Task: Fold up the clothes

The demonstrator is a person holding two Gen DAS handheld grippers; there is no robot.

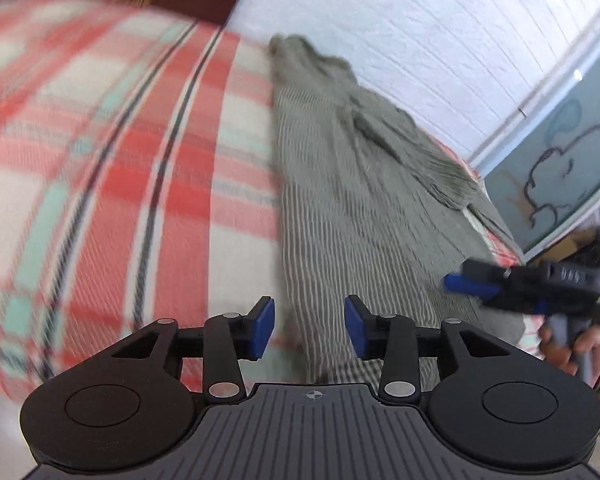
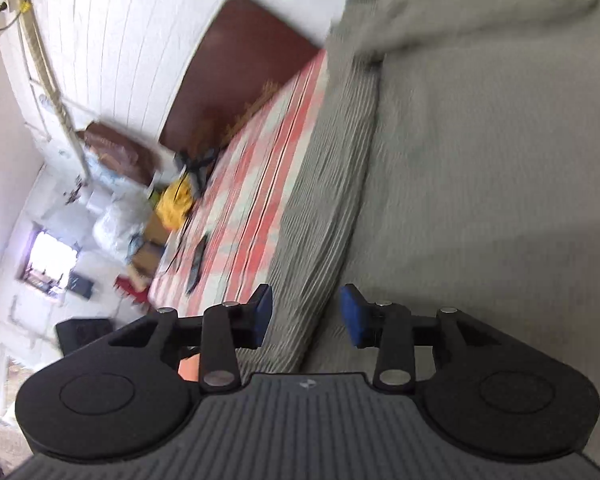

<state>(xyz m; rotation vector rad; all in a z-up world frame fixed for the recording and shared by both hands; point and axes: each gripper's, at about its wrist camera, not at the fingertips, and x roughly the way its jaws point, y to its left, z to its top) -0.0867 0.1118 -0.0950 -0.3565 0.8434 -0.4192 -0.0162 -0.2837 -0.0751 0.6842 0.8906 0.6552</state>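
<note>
Grey-green ribbed garment (image 1: 340,208) lying rumpled on red plaid bed cover (image 1: 140,160), left claw (image 1: 310,330) apart, empty, right claw (image 2: 306,316) apart, empty

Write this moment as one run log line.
left hand-held gripper: open, empty | right hand-held gripper: open, empty | grey garment: lying on plaid bedcover

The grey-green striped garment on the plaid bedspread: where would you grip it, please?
Probably the long edge of the grey-green striped garment lying along the red plaid bedspread. It is straight and exposed, so come from the bedspread side, open jaws low.
</note>
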